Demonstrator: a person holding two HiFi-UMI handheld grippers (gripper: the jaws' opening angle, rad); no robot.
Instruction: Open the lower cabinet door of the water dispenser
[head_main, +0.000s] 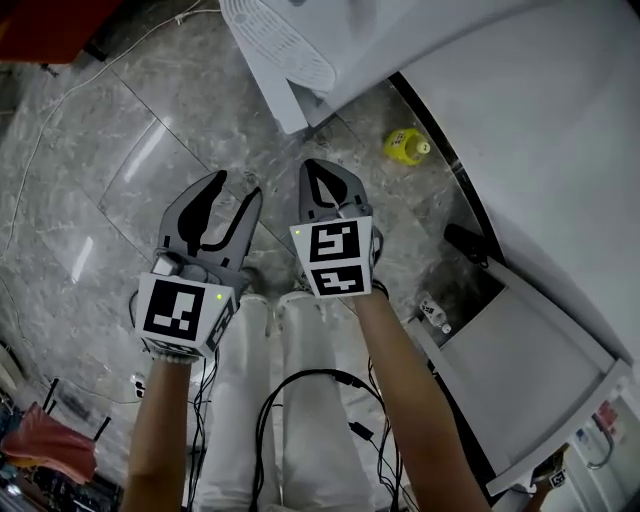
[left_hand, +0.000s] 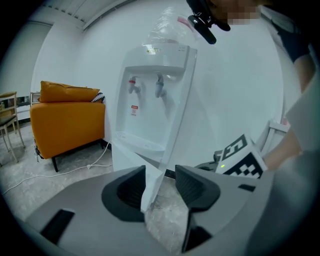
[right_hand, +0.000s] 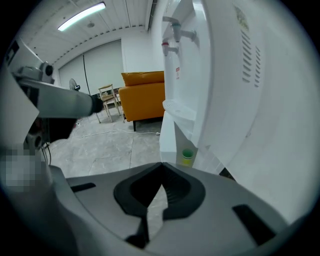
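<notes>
The lower cabinet door (left_hand: 151, 182) of the water dispenser (left_hand: 155, 100) stands ahead, seemingly ajar, its upright edge beyond the left gripper's (head_main: 237, 190) parted, empty jaws, while the nearer right gripper (head_main: 322, 178) is closed on nothing.

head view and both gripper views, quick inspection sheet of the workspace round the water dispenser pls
surface: grey veined stone floor
job's things: white plastic water dispenser; its lower cabinet door looks swung ajar
clutter: small yellow bottle on the floor beside the dispenser; red cloth
grippers: left gripper jaws apart, empty; right gripper jaws shut, empty
cables: black cables across white trousers; white cord on the floor
surroundings: orange sofa, white wall
</notes>
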